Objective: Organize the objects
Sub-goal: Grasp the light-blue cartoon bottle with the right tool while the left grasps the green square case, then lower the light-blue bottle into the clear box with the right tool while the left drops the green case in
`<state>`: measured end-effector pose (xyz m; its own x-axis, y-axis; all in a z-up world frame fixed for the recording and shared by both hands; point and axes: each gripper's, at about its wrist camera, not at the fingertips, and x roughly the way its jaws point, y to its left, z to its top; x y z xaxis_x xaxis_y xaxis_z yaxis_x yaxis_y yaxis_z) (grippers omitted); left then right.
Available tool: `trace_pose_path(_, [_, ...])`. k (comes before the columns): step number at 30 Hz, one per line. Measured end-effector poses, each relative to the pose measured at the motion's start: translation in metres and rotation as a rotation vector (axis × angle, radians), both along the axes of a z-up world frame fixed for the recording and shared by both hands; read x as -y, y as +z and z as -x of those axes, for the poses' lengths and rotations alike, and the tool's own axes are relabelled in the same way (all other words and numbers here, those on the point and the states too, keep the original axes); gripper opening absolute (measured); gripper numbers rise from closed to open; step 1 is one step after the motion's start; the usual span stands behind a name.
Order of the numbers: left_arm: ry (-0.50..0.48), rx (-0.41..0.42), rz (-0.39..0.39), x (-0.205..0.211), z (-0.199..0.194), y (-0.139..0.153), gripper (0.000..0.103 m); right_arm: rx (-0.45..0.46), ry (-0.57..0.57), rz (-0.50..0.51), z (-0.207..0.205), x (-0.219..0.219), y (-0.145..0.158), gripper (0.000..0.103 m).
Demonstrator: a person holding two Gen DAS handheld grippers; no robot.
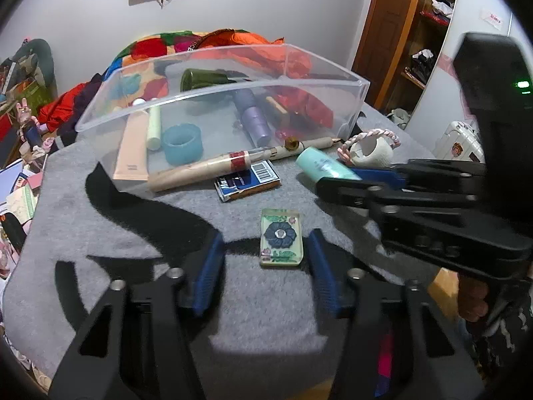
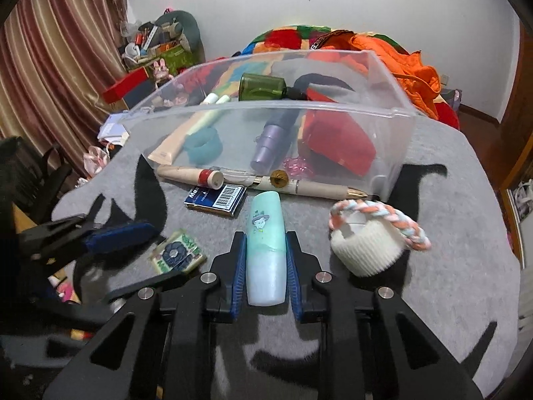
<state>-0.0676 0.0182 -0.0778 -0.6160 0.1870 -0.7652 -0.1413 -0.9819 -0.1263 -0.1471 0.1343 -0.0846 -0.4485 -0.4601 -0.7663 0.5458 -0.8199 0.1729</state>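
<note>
Step in hand, as judged: two pick-ups at once, both bound for the clear plastic storage bin (image 2: 393, 140) at the far side of the grey felt-covered table (image 2: 449, 266)

Right gripper (image 2: 266, 266): blue ribbed pads sit flush on both sides of the mint-green and pale-blue capped plastic tube (image 2: 266, 250), so I read a narrow grip on the tube. Tube lies lengthwise on the felt, cap end pointing at the bin; not yet lifted as far as I can tell

Left gripper (image 1: 265, 263): jaws part-way open, straddling the small clear resin block with a blue flower inside (image 1: 281, 238). Its right pad stands just beside the block's edge, the left pad apart from it; no squeeze visible. Block flat on the felt

Next move, judged: right lifts the tube clear and carries it over the near wall of the bin. Left needs to close on the block first; it is thin and flat, so the pads must stay low

Beyond the grippers: blue playing-card box (image 2: 216, 198), then a long cream pen (image 2: 260, 181) lying along the bin's front wall

View differences: the right wrist view shows pad contact on the tube and the white crocheted basket with braided handle (image 2: 369, 250) in full. The left wrist view shows the gap at the block, and a hand (image 1: 473, 300) on the right tool
</note>
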Motion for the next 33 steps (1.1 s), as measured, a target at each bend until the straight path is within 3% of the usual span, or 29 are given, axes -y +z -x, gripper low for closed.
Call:
trace_pose_path(2, [-0.011,-0.005,-0.006,-0.002,0.002,-0.002,0.024,-0.004,-0.006,0.02,-0.003,-0.004,0.005,0.02])
trace_pose_path(12, [0.02,-0.052,-0.024,0.006,-0.001,0.012,0.024,-0.043,-0.012,0.091,-0.01,-0.015,0.032,0.02])
trace_pose_path(33, [0.149,-0.23,-0.026,0.051,0.015,0.08,0.024,-0.187,-0.052,0.145,0.022,-0.016,0.091,0.02])
